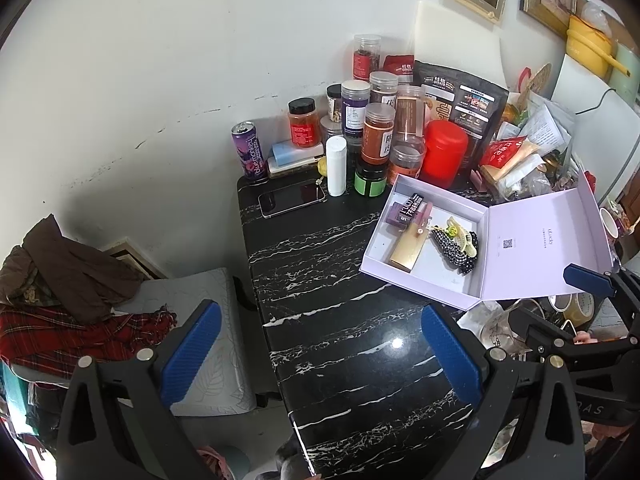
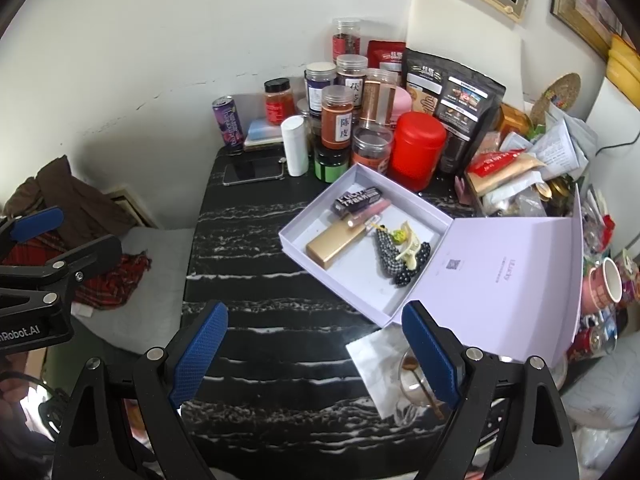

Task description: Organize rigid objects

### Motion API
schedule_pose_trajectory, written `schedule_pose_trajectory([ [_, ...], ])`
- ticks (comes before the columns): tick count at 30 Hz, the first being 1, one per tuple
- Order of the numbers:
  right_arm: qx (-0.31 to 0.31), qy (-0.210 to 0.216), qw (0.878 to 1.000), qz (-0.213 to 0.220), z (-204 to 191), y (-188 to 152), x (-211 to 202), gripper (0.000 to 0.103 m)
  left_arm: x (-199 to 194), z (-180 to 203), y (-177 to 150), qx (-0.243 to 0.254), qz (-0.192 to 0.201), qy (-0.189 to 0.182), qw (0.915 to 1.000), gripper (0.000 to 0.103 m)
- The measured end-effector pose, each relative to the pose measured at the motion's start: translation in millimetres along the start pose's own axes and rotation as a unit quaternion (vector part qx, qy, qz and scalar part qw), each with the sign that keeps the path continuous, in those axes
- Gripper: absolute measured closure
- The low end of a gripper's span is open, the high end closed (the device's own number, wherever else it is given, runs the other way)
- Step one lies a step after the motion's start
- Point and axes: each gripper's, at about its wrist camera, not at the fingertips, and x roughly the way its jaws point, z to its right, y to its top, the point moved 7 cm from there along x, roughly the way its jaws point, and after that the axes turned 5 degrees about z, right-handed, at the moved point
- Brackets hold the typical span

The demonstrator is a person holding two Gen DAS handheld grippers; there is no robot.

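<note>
A shallow lilac box [image 2: 404,308] lies open on the black marbled bench [image 2: 256,280], its hinged lid [image 2: 500,276] folded out flat to its right. Inside, toward the far left corner of the box, a dark purple carton [image 2: 357,199] lies flat with a pink tube [image 2: 367,213] just beside it. A gold rectangular case [image 2: 335,245] lies diagonally near the left wall. Right of the case rest black-and-white checked hair bows [image 2: 394,262] with a pale yellow claw clip [image 2: 410,249] on top.

bare marble tabletop [image 1: 340,320] ahead; open box [image 1: 424,240] and jars [image 1: 376,132] crowd behind
</note>
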Motion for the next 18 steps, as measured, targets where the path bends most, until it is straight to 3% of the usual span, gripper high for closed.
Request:
schedule_pose_trajectory([
  [18, 0.001, -0.001, 1.0, -0.001, 0.9, 0.6, -0.1, 0.013, -1.6, 2.3, 1.3, -0.002, -0.003, -0.009, 1.0, 0.001],
])
